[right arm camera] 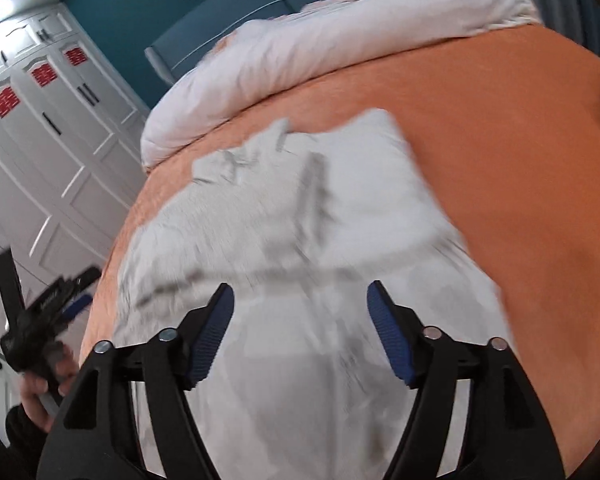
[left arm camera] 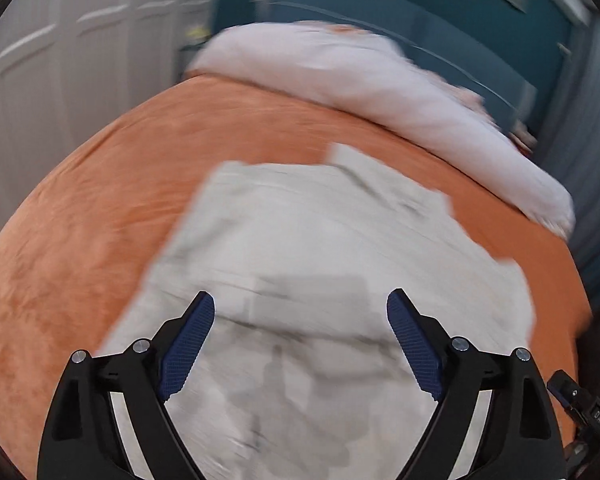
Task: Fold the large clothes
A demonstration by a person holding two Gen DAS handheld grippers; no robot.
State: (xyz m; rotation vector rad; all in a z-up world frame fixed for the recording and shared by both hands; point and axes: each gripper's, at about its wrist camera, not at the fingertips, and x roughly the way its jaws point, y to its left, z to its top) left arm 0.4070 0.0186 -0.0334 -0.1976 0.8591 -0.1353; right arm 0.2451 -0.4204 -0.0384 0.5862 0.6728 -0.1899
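Plainly, both views are smeared by blur, yet the main things read well enough. A pale grey garment (left arm camera: 300, 248) lies spread on the orange bedspread (left arm camera: 80, 220), filling the centre and the 6 o'clock part of the left wrist view, with one corner reaching toward 1 o'clock. The left gripper (left arm camera: 300, 304) hangs over the cloth with its jaws standing wide apart, the blue pads (left arm camera: 188, 348) clear of the fabric and nothing between them. In the right wrist view the same garment (right arm camera: 300, 220) runs from the centre down to 6 o'clock, creased and partly doubled over near its far end. The right gripper (right arm camera: 300, 296) also stands open above it, jaws spread, holding nothing. A white duvet (right arm camera: 300, 48) lies bunched along the far side of the bed at 12 o'clock, against a teal headboard (right arm camera: 228, 4). White wardrobe doors (right arm camera: 40, 140) with red stickers stand at 9 o'clock. At 8 o'clock in that view a person's hand (right arm camera: 40, 384) grasps the handle of the other gripper.
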